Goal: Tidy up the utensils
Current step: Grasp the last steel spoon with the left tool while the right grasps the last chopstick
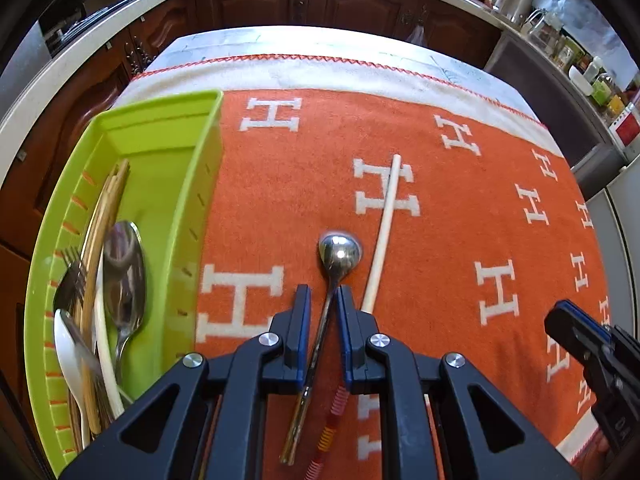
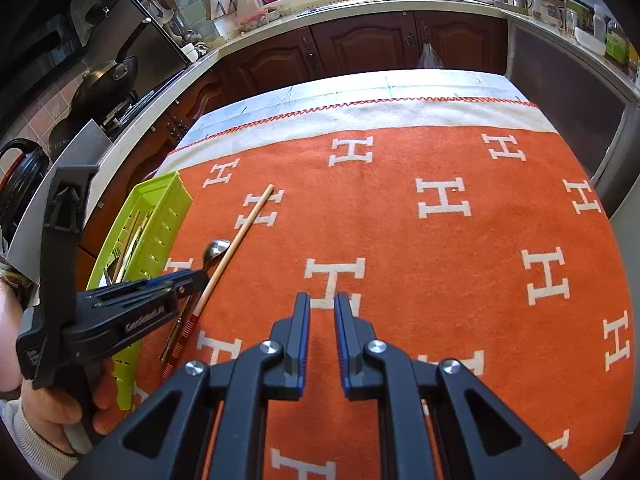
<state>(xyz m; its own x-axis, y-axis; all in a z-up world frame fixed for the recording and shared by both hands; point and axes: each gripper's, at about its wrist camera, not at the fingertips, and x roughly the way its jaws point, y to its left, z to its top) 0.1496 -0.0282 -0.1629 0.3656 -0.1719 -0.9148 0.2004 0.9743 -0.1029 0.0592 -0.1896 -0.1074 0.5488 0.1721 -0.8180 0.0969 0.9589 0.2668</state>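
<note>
Picking up the metal spoon [image 1: 339, 254] is the step in hand: your left gripper [image 1: 323, 298] sits low over the orange blanket [image 1: 460, 216], its two fingers straddling the spoon's thin neck just behind the bowl. The jaws stand narrowly apart, and the right pad looks to be touching the neck while the left pad shows a sliver of gap, so whether they have actually clamped cannot be told from these views. The spoon lies on the blanket with its bowl pointing far and its handle running back under the gripper. Just right of it lies a single wooden chopstick [image 1: 382, 232], tip far, its red-and-yellow banded end near (close enough to be caught by accident).

The green tray [image 1: 160, 128] stands at the left edge of the blanket and already holds a large spoon [image 1: 124, 276], a fork [image 1: 70, 284], a white spoon and several chopsticks. Your right gripper [image 2: 321, 308] hovers over bare blanket well to the right, jaws slightly apart and holding nothing.

Judged from this, the next move calls for you to close fully on the neck alone, lift clear of the chopstick, carry left over the tray wall, and release with the spoon lying lengthwise. The chopstick remains to be sorted afterwards.
</note>
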